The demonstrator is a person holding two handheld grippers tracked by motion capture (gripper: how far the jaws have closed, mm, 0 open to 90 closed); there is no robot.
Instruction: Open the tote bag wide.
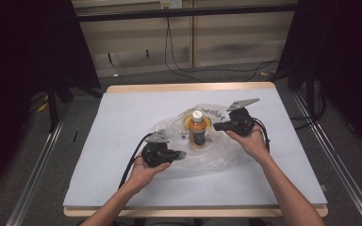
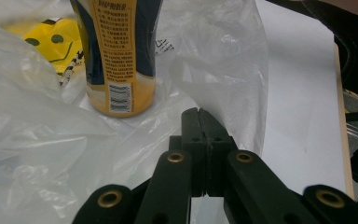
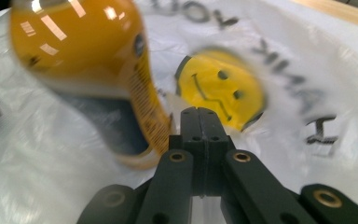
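An orange juice bottle with a white cap stands upright in the middle of a clear plastic bag spread on the table. The bag carries a yellow smiley and black lettering. My left gripper lies at the bag's near left, shut, and a fold of film rises from its tips just right of the bottle. My right gripper sits right of the bottle, shut against the bag's film. The bottle looms blurred at its upper left.
The table has a white cover and a wooden rim. Bare white surface lies on all sides of the bag. Metal rails run along the floor at both sides, and cables trail behind the table.
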